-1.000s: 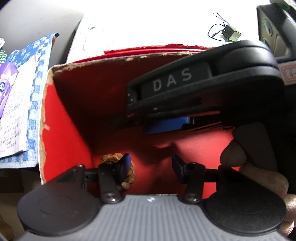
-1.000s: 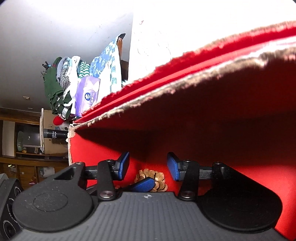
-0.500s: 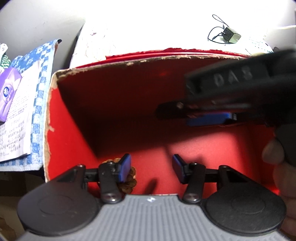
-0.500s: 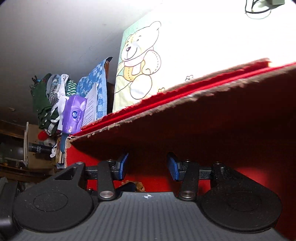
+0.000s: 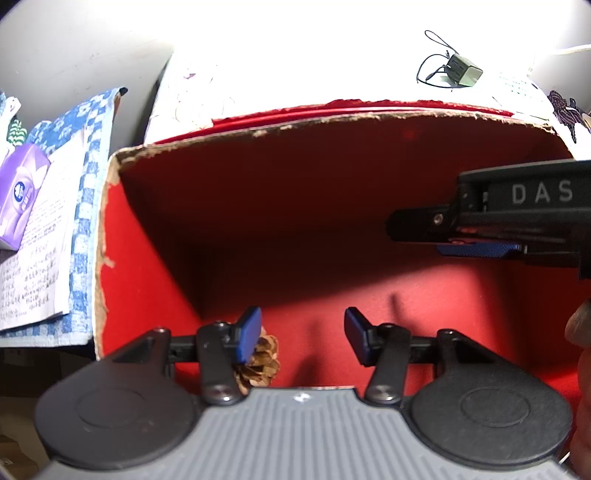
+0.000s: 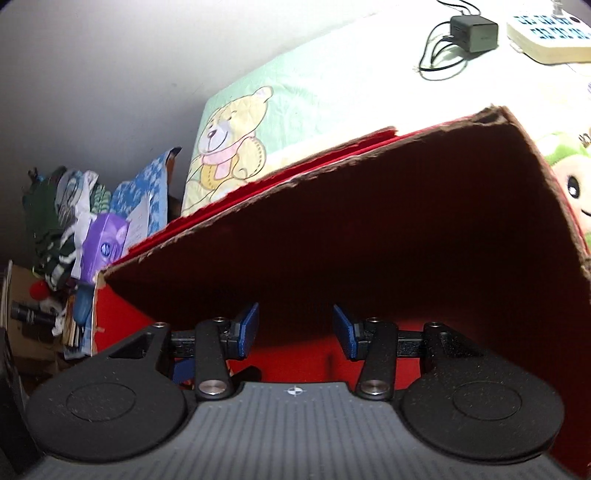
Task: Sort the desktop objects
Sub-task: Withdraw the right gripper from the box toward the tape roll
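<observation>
A small brown pine cone point(image 5: 263, 360) with open woody scales lies on the floor of the red box point(image 5: 155, 280), at the lower left of the left wrist view, partly hidden behind the left blue pad of the left gripper point(image 5: 302, 338). That gripper's jaws stand apart with nothing between them. The box is torn cardboard with a ragged pale rim and a red felt-like lining, its far wall in deep shadow. The right gripper point(image 6: 295, 334) reaches in from the right edge of the left view, a black body lettered DAS; in its own view its blue ribbed pads are spread and empty. The box sits on a pale quilted cloth point(image 6: 332, 81) printed with a bear. At the upper right lie a black charger point(image 6: 474, 27) and a cream power strip point(image 6: 550, 35); at left a purple tissue pack point(image 5: 20, 199) rests on blue checked fabric point(image 5: 86, 206).
</observation>
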Tool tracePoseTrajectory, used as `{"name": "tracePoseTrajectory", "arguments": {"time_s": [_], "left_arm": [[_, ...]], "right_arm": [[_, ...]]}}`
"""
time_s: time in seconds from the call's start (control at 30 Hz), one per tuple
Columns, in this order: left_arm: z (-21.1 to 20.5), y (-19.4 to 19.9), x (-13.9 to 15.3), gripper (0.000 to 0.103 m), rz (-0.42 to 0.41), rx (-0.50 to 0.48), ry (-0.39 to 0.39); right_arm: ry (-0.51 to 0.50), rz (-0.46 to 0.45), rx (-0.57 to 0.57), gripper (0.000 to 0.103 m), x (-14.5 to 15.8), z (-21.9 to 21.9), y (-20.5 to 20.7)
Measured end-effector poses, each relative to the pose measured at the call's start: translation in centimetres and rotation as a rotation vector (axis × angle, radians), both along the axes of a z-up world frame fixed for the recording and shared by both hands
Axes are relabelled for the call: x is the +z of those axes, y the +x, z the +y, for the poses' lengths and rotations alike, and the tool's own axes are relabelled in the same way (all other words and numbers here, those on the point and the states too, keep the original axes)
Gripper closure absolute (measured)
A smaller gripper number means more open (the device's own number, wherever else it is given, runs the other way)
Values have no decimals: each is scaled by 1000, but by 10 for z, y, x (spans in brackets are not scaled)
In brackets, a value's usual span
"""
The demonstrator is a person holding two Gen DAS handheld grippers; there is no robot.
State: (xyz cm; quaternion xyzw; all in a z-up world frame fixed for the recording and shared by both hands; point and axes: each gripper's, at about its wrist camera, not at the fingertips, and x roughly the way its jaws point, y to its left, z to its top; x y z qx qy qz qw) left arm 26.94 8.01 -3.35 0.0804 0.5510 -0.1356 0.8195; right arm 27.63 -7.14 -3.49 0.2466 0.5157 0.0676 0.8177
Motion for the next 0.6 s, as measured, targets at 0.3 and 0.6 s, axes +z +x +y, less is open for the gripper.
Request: {"name": "tracePoseTrajectory", "arguments": {"time_s": [0.3,0.6], "left_arm": [[-11,9,-8,49,8,-6,15],[-12,13,-13,51,26,3,20]], "right_arm": [[73,55,-57,55,-9,-10,4],[66,40,-58,63,-7,-12,0]]}}
